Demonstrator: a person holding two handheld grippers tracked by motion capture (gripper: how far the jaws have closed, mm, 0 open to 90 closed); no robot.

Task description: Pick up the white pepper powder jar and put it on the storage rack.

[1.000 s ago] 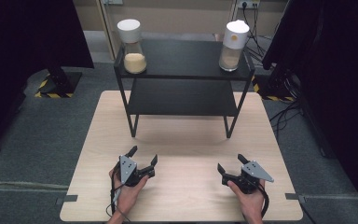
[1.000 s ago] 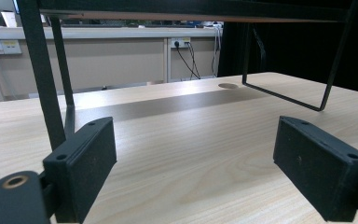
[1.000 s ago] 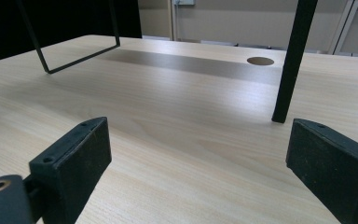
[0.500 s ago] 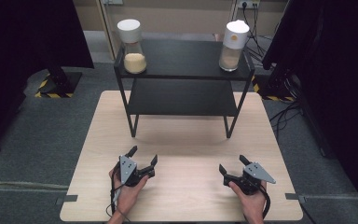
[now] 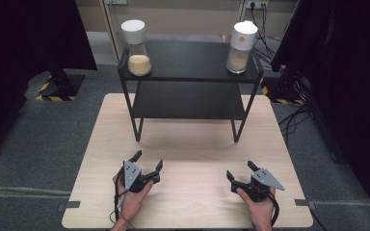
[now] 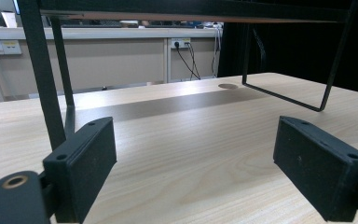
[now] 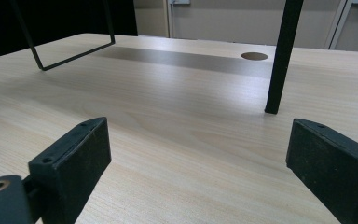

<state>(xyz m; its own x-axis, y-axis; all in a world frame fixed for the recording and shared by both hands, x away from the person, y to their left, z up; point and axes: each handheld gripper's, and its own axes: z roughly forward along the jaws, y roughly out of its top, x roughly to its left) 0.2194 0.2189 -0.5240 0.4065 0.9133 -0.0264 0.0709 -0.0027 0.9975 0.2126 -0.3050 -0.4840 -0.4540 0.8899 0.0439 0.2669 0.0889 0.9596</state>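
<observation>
Two hand-held tools, left tool (image 5: 148, 165) and right tool (image 5: 241, 172), rest wide apart-jawed and empty on the wooden surface (image 5: 192, 144) before a black shelf (image 5: 188, 98).

Grey floor (image 5: 38, 139), beige wall (image 6: 121, 60) with sockets (image 6: 181, 43), dark curtains (image 5: 24, 53), perhaps black-yellow hazard tape (image 5: 48, 97).

A two-tier shelf rack (image 5: 188, 91) stands on the far half of the tabletop (image 5: 188, 144). On its top shelf, one jar (image 5: 137, 48) sits at the left end and another jar (image 5: 240, 47) at the right end, well apart. Near the tabletop's front edge, the left gripper (image 5: 147, 162) rests at left and the right gripper (image 5: 240, 170) at right, both apart from the rack.
</observation>
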